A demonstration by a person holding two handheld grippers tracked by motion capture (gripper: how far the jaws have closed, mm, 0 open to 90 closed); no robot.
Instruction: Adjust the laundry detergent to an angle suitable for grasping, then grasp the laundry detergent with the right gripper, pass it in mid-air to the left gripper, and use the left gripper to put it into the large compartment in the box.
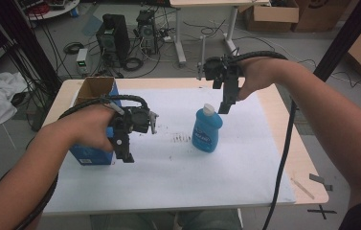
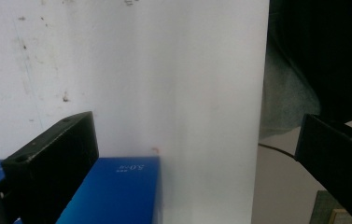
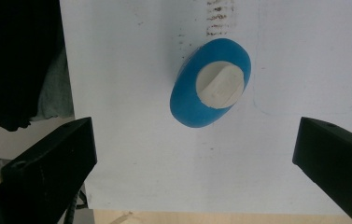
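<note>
A blue bottle (image 1: 207, 130) with a white cap (image 1: 208, 109) stands upright on the white sheet (image 1: 178, 172) covering the table. My right gripper (image 1: 226, 106) hangs just above and behind the cap, pointing down. From the right gripper view I look straight down on the bottle (image 3: 190, 105) and its cap (image 3: 220, 86), which lie beyond the wide-apart jaws; that gripper (image 3: 194, 128) is open and holds nothing. My left gripper (image 1: 125, 154) is low beside a blue cardboard box (image 1: 91, 153) at the left. The left gripper (image 2: 192, 135) is open and empty, with the box's corner (image 2: 117, 191) by its left jaw.
The blue box's brown open top (image 1: 94, 88) faces up. A grey piece of tape (image 1: 320, 180) and a thin stick (image 1: 302, 188) lie on the bare wood at the right front corner. Computers, cables and cardboard boxes stand on the floor beyond the table.
</note>
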